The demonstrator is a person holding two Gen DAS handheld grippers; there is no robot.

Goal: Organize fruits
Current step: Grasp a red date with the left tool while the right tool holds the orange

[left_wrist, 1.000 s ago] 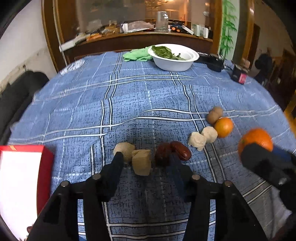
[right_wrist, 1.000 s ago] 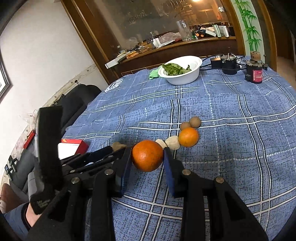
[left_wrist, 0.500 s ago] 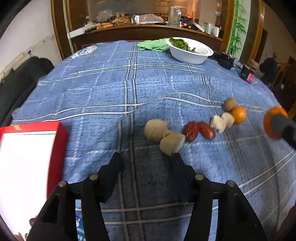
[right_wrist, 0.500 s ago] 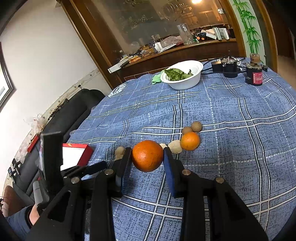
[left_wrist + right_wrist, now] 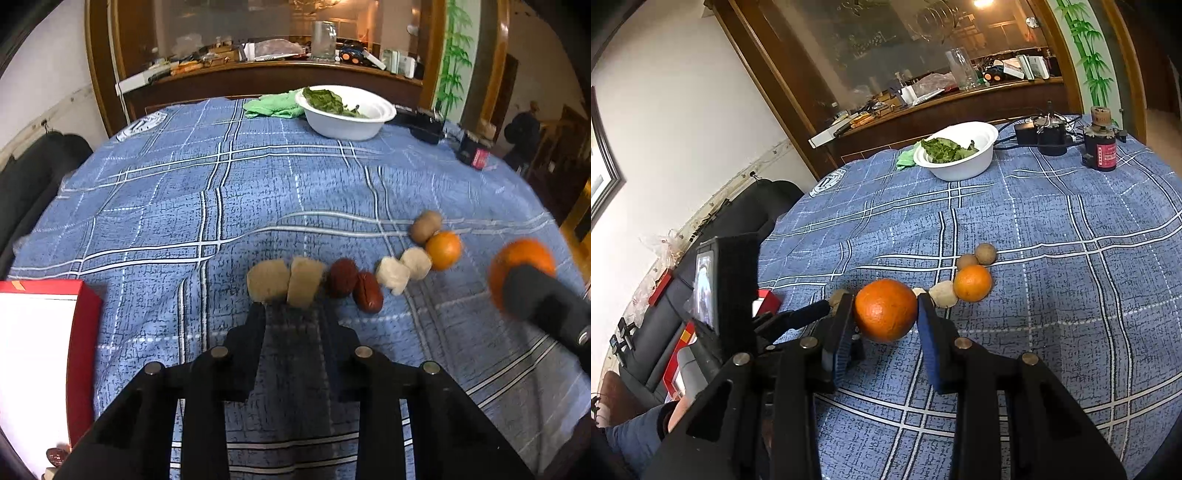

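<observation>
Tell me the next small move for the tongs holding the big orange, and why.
Probably carry the big orange, now clamped in the right tongs above the cloth, over beside the small orange and set it down. The other fruits lie in a row grouped by kind, so like likely goes with like.

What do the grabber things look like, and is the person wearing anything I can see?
Both are black plastic. The left gripper has two flat, tapering fingers on angular arms with round silver bolts. The right gripper is built the same, but its pads look blue and ribbed. A small lit screen sits on the left tool. The person wears blue denim at the lower left.
</observation>
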